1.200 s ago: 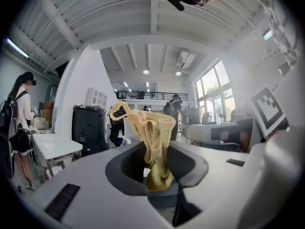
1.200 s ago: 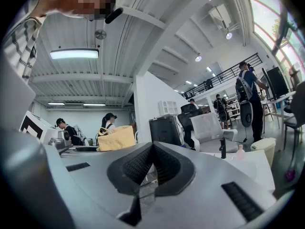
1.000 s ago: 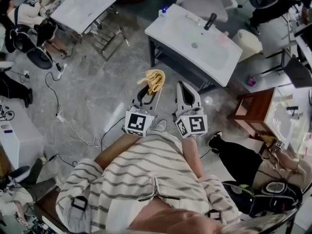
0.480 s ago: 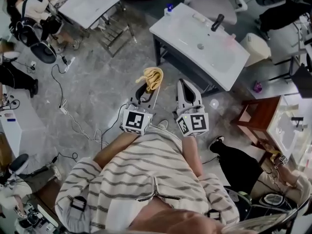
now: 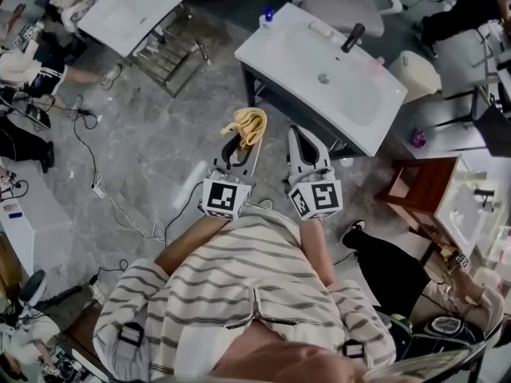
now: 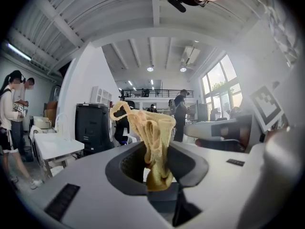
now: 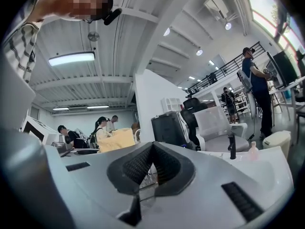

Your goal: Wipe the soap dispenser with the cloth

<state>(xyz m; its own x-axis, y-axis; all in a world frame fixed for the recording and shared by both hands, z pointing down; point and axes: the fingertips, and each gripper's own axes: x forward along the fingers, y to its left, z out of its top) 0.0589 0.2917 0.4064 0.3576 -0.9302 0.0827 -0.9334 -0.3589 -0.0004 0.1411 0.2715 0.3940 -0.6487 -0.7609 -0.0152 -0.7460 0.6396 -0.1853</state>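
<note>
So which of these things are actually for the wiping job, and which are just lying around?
For the job: yellow cloth, in the left gripper; small pale bottle by the tap, likely the soap dispenser; white sink counter; right gripper, shut, empty.
Just lying about: office chair; waste bin; wooden stand; floor cables.

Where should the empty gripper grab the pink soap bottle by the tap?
Around its wider lower body, coming in level from the front of the sink. The pink soap bottle stands upright beside the black tap, and its top narrows, so the body probably holds steadier.
</note>
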